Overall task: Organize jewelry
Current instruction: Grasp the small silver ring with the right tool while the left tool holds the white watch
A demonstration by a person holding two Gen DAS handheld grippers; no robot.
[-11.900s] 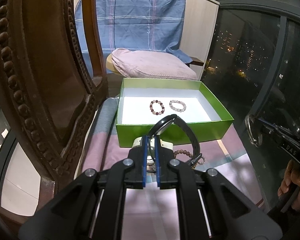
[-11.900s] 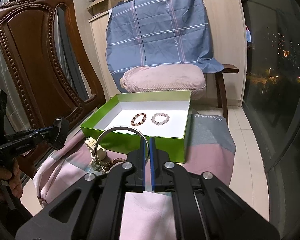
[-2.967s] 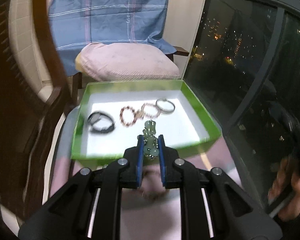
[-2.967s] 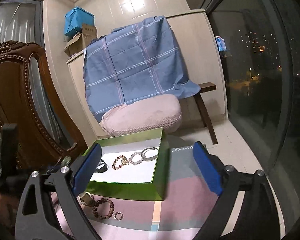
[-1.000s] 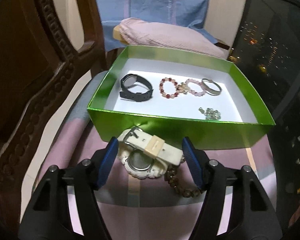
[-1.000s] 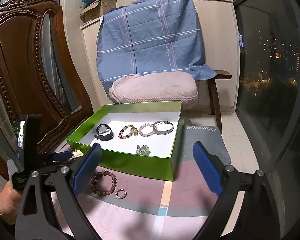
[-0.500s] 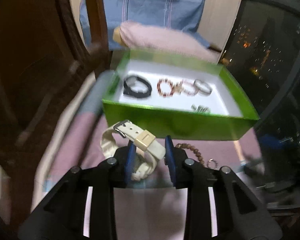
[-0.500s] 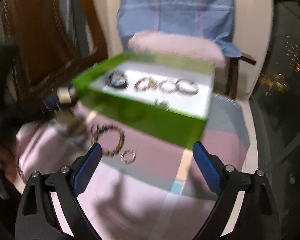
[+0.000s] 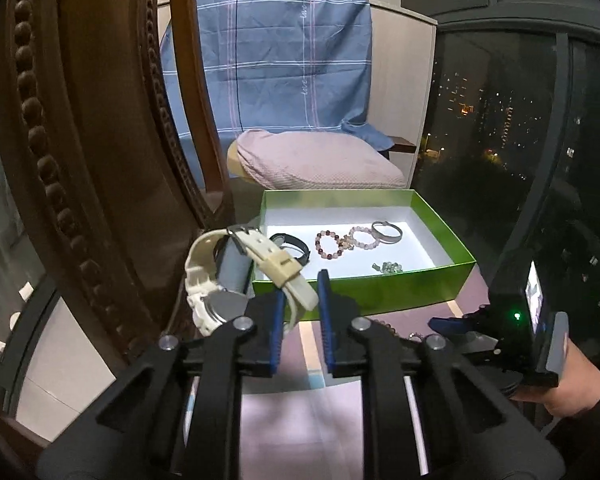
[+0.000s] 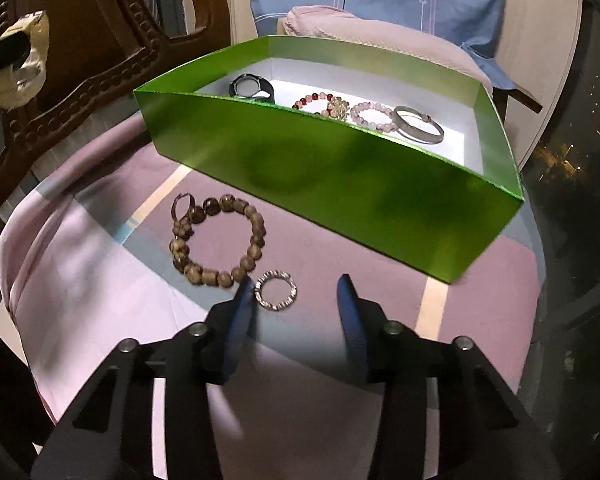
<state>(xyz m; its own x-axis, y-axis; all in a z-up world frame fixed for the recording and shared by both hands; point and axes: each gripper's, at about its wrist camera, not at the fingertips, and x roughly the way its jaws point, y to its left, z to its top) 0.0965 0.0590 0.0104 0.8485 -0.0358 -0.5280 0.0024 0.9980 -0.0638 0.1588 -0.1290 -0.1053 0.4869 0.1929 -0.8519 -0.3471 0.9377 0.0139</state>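
My left gripper (image 9: 299, 294) is shut on the strap of a cream watch (image 9: 236, 268) and holds it up in the air, left of the green box (image 9: 364, 292). The watch also shows far left in the right wrist view (image 10: 18, 64). In the box lie a black watch (image 9: 290, 242), two bead bracelets (image 9: 342, 240), a silver bangle (image 10: 418, 124) and a small green bead piece (image 9: 388, 267). My right gripper (image 10: 296, 292) is open, low over the cloth, with a small silver ring (image 10: 276, 290) just inside its left finger. A brown bead bracelet (image 10: 218, 240) lies beside the ring.
A carved wooden chair back (image 9: 80, 160) stands close on the left. A pink cushion (image 9: 316, 164) and a blue checked cloth (image 9: 284, 68) lie behind the box. The pink and grey cloth (image 10: 100, 280) covers the work surface. Dark window glass (image 9: 520, 120) is at the right.
My left gripper has lifted the cream watch off the cloth and higher. My right gripper has dropped toward the silver ring and its fingers have narrowed.
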